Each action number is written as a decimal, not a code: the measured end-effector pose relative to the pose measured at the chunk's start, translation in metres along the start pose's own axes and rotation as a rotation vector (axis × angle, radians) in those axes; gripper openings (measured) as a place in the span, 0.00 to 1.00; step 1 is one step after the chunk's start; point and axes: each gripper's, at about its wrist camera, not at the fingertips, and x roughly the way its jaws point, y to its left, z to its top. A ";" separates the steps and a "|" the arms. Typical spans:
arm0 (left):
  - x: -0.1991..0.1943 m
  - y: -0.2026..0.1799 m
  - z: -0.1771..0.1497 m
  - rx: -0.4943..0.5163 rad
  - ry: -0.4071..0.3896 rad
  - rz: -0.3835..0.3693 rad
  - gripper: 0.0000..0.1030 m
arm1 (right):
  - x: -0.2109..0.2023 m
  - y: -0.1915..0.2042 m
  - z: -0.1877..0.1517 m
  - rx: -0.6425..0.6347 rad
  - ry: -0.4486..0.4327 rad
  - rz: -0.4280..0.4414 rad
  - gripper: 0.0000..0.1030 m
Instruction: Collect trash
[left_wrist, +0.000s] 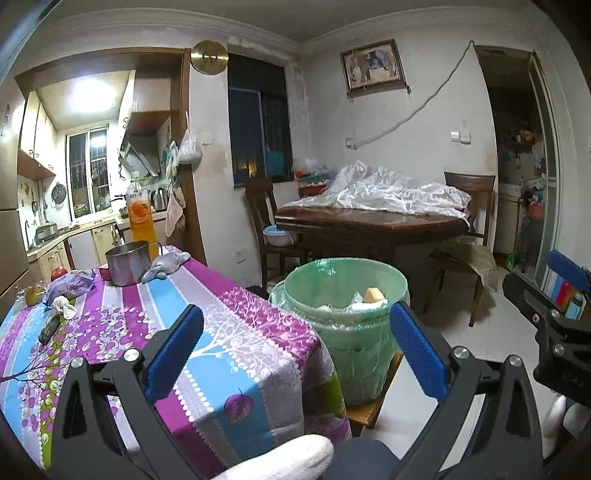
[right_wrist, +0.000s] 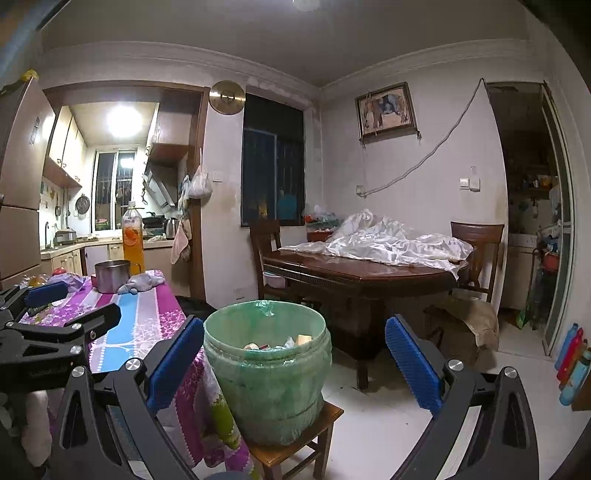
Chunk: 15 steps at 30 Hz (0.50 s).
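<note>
Green plastic lines the trash bin (right_wrist: 266, 369), which is set on a low wooden stool (right_wrist: 295, 443) just beside the corner of the worktop (left_wrist: 236, 332); scraps, among them a pale yellow block (left_wrist: 373, 294), are seen inside it. Both pairs of jaws are spread wide and nothing is held by either; the left gripper (left_wrist: 295, 354) is raised above the worktop's corner and the right gripper (right_wrist: 291, 369) is pointed at the bin. On the striped purple and blue tablecloth (left_wrist: 207, 295), well apart from the bin, a crumpled white wad (left_wrist: 63, 308) is seen beside a purple wrapper (left_wrist: 70, 286) and a dark green packet (left_wrist: 50, 328); further back are found a metal pot (left_wrist: 127, 262), a grey rag (left_wrist: 166, 266) and a bottle of orange drink (left_wrist: 138, 216).
</note>
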 end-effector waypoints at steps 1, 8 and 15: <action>0.000 0.000 0.001 -0.004 -0.006 -0.001 0.94 | 0.000 -0.001 -0.001 0.000 -0.001 0.002 0.95; 0.000 -0.001 0.006 -0.016 -0.073 -0.006 0.94 | 0.003 -0.005 -0.002 0.014 0.001 0.012 0.95; 0.004 -0.006 0.007 -0.007 -0.071 -0.025 0.94 | 0.007 -0.005 -0.002 0.016 0.009 0.012 0.95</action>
